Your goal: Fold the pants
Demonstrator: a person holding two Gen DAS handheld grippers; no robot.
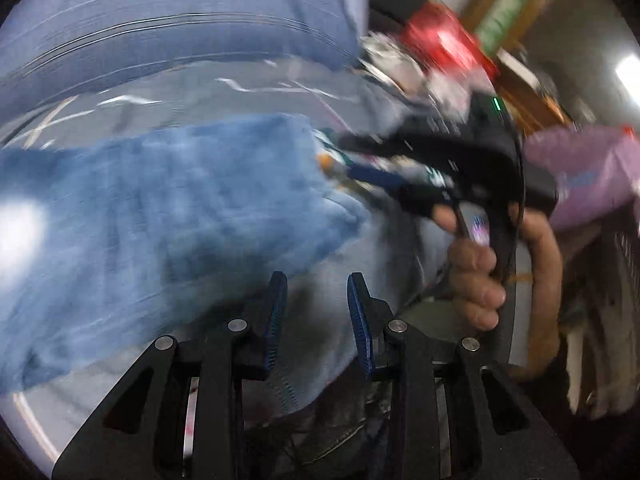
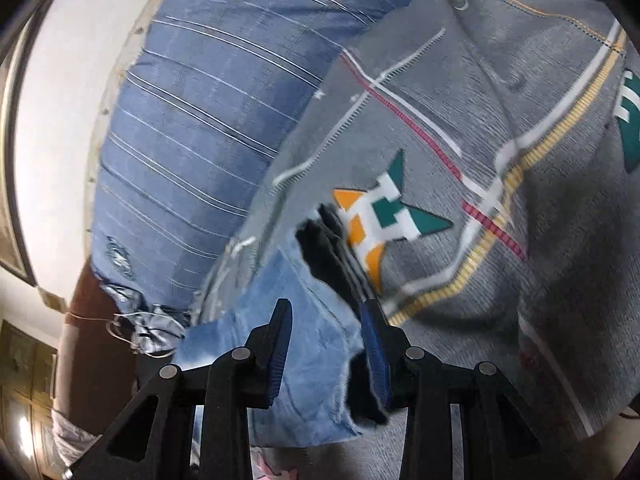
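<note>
Left wrist view is smeared by motion blur. The left gripper has its jaws spread, with nothing pinched between them; pale fabric lies under the gap. The pants, blue denim, spread across the left and middle of this view on a grey patterned bedspread. Behind them lies a blue striped pillow. To the right, the person's right hand grips the handle of the right gripper, which reaches toward the far edge of the pants; whether it touches them cannot be told from here.

In the right wrist view, the right gripper has its jaws apart, and a fold of the pants lies in the gap without being squeezed. Dark cloth shows at the edge of the denim by the right finger. The bedspread bears a teal, orange and white star shape just beyond the pants. The striped pillow rests to the left against a white wall.
</note>
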